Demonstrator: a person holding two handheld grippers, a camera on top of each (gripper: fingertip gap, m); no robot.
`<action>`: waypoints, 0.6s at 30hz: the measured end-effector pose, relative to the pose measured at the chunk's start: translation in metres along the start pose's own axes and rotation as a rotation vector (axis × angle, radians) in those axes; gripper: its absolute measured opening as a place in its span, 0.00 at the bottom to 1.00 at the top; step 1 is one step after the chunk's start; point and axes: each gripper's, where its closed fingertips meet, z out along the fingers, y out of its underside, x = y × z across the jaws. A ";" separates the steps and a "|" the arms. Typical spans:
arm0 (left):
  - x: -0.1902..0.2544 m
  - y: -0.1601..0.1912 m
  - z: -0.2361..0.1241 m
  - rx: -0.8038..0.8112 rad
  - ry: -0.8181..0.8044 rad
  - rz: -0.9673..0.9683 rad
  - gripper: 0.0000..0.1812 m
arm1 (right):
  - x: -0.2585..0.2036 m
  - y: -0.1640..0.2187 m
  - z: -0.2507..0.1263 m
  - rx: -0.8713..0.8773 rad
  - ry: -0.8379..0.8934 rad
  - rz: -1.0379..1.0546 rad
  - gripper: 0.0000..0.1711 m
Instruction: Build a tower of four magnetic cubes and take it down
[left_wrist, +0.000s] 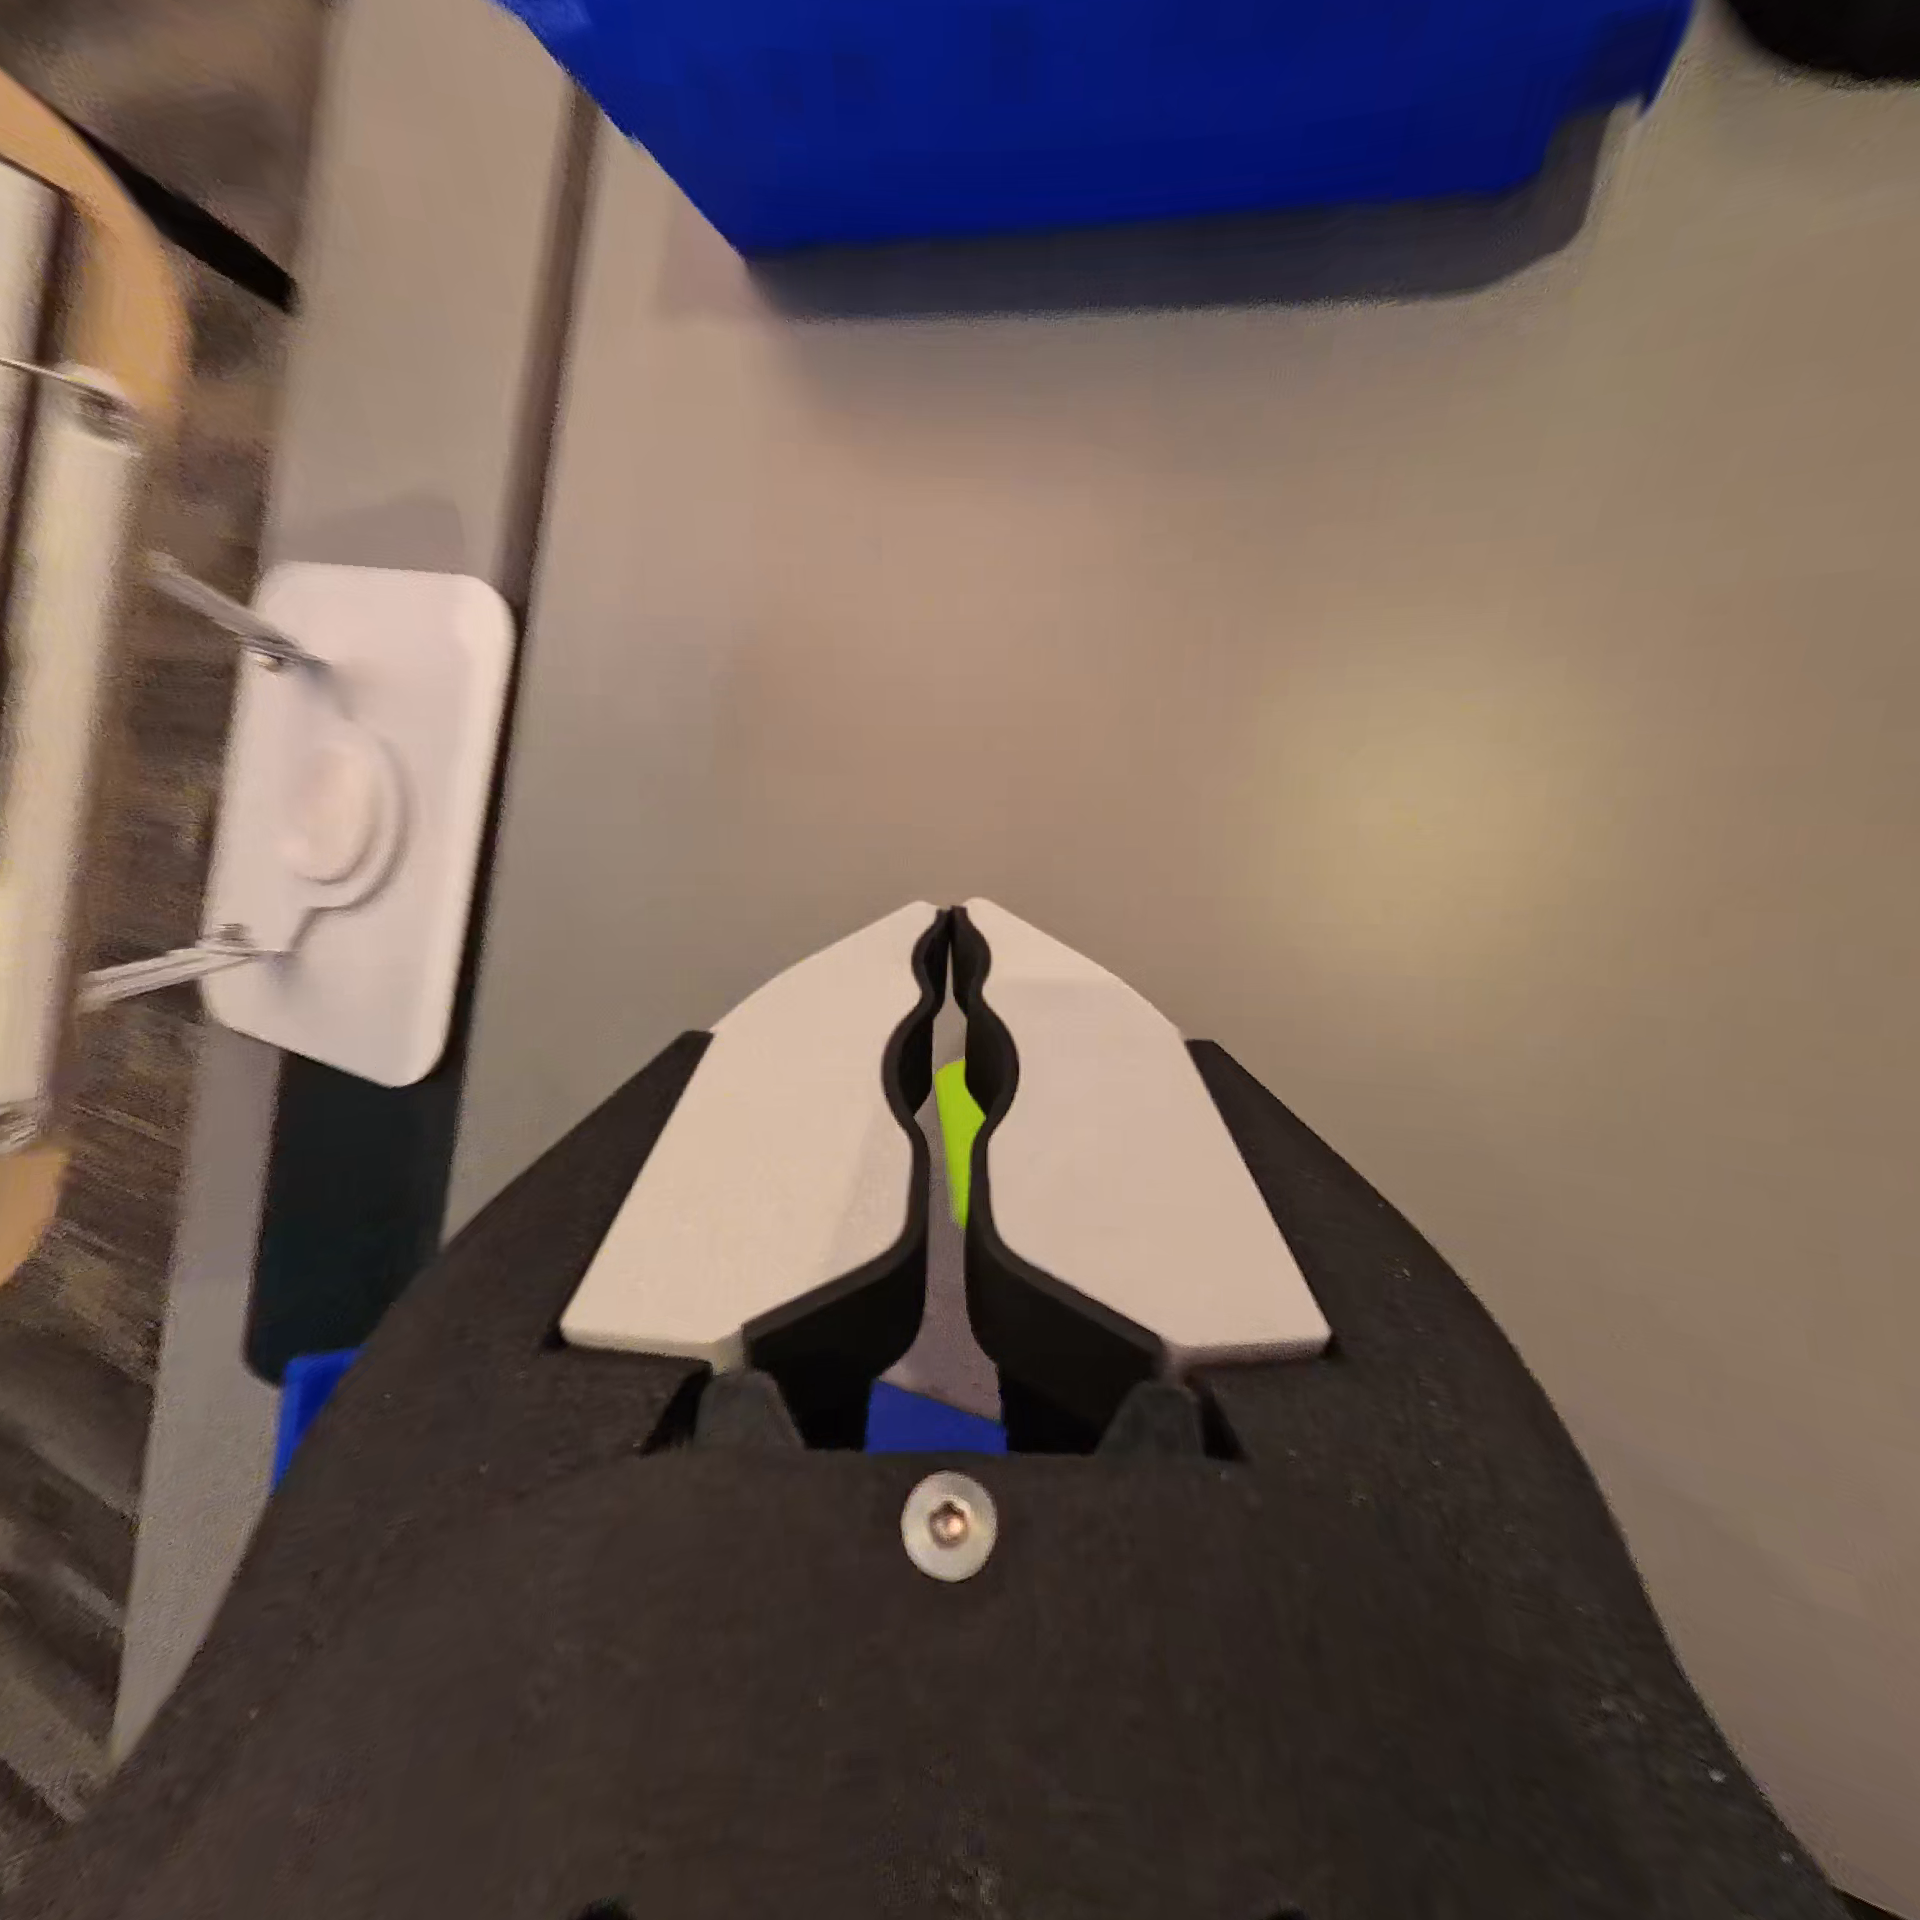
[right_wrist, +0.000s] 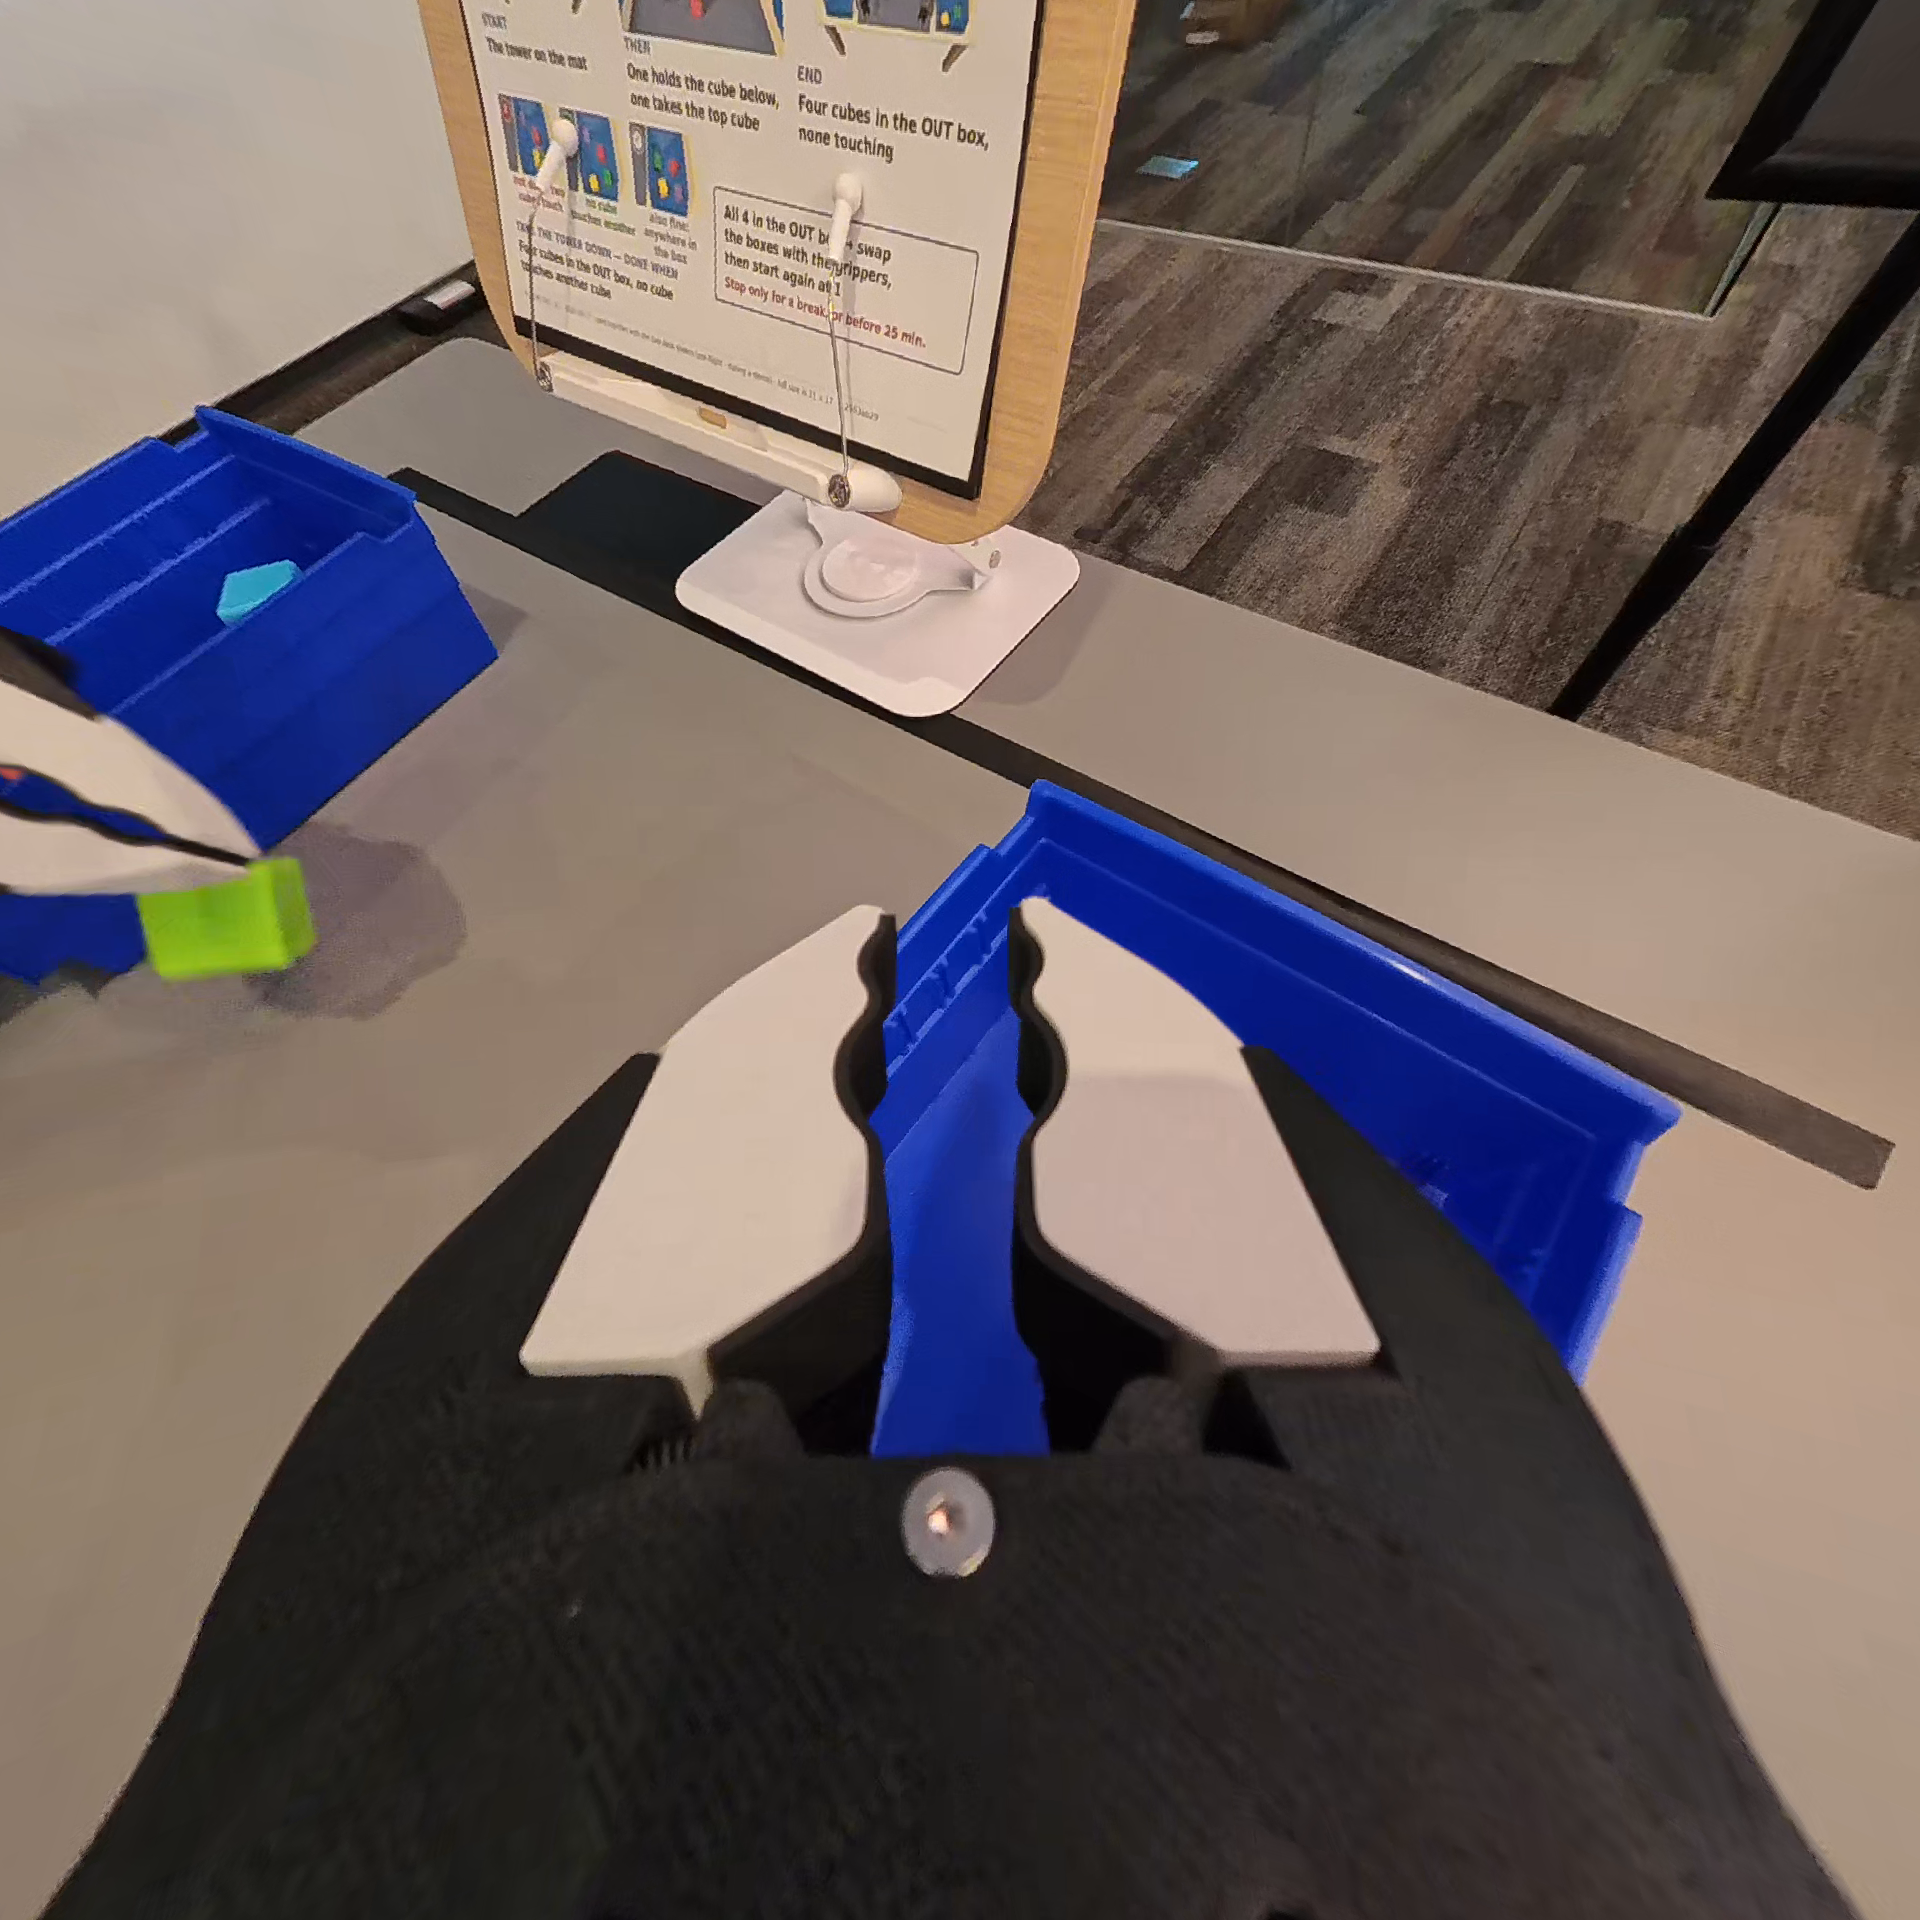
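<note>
My left gripper (left_wrist: 953, 914) is shut, its fingertips touching each other with nothing between them. A green cube (left_wrist: 961, 1132) shows through the slit lower down, beneath the fingers. In the right wrist view the left gripper (right_wrist: 244, 857) comes in from the left edge, and the green cube (right_wrist: 229, 920) sits just under its tips, blurred, over the grey mat (right_wrist: 623, 831). My right gripper (right_wrist: 945, 925) is closed on the left wall of a blue bin (right_wrist: 1351, 997), one pad outside and one inside. A second blue bin (right_wrist: 312, 665) at the left holds a light blue cube (right_wrist: 255, 592).
A wooden stand with an instruction sheet (right_wrist: 779, 208) rests on a white base (right_wrist: 883, 592) behind the mat; the base also shows in the left wrist view (left_wrist: 353, 821). The left bin (left_wrist: 1091, 125) lies ahead of my left gripper. The table edge and floor (right_wrist: 1455, 364) are at the right.
</note>
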 end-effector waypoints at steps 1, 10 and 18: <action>0.001 0.000 0.012 -0.025 0.014 0.008 0.00 | -0.001 0.002 0.000 -0.006 -0.009 0.009 0.13; 0.027 -0.028 0.022 0.052 0.109 -0.060 0.33 | -0.006 0.013 0.011 -0.074 -0.044 -0.009 0.13; 0.157 -0.065 0.064 0.134 0.252 0.277 0.48 | -0.002 0.014 0.005 -0.065 -0.071 0.008 0.13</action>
